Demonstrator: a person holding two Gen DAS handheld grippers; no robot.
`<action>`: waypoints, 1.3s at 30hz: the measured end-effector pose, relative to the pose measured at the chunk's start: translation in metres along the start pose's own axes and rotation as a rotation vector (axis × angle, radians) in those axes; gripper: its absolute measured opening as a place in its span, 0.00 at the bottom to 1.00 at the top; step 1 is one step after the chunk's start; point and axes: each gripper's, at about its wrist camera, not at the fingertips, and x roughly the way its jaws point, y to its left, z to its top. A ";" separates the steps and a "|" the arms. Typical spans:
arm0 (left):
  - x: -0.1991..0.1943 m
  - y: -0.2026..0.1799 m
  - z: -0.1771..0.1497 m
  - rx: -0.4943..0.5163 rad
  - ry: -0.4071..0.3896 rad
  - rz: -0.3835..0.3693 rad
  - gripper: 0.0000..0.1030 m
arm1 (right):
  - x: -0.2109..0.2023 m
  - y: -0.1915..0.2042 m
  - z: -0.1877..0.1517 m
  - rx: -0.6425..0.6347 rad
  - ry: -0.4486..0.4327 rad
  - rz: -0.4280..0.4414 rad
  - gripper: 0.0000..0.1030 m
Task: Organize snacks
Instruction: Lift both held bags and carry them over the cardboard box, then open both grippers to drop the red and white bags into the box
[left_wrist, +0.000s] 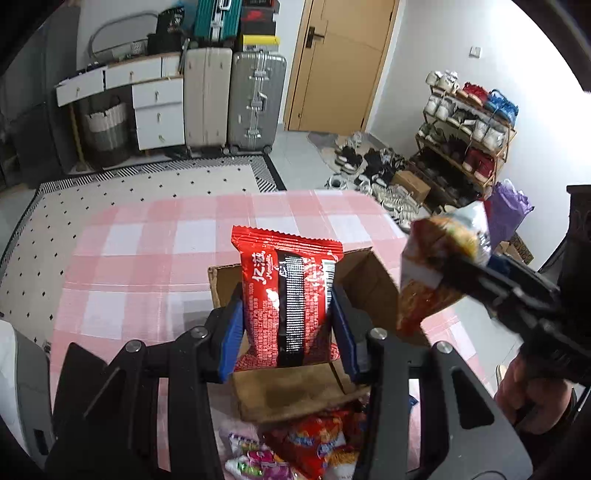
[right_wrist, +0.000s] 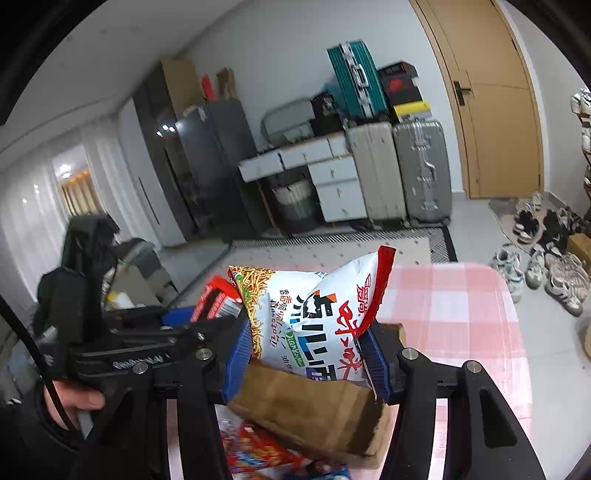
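My left gripper (left_wrist: 287, 308) is shut on a red snack packet (left_wrist: 288, 273), held upright between the blue pads over an open cardboard box (left_wrist: 369, 280). My right gripper (right_wrist: 304, 332) is shut on a white and red bag of noodle snack (right_wrist: 317, 314), also above the box; a brown box flap (right_wrist: 306, 410) lies just under it. In the left wrist view the right gripper (left_wrist: 458, 267) comes in from the right with that bag (left_wrist: 432, 266) beside the box. In the right wrist view the left gripper (right_wrist: 207, 308) and its red packet (right_wrist: 218, 295) are at the left.
The box stands on a table with a pink checked cloth (left_wrist: 147, 258). Several loose snack packets (left_wrist: 306, 443) lie on the near side of the box. Past the table's far edge are a rug, suitcases (left_wrist: 255, 99), a door and a shoe rack (left_wrist: 465, 140).
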 end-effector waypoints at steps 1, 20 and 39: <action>0.009 0.001 0.001 -0.001 0.011 0.000 0.40 | 0.011 -0.006 -0.003 0.011 0.017 0.000 0.54; 0.112 0.001 -0.023 -0.006 0.115 -0.046 0.40 | 0.078 -0.052 -0.046 -0.010 0.100 -0.077 0.55; 0.024 0.005 -0.050 -0.007 0.007 0.013 0.80 | 0.025 -0.038 -0.046 -0.037 0.010 -0.076 0.88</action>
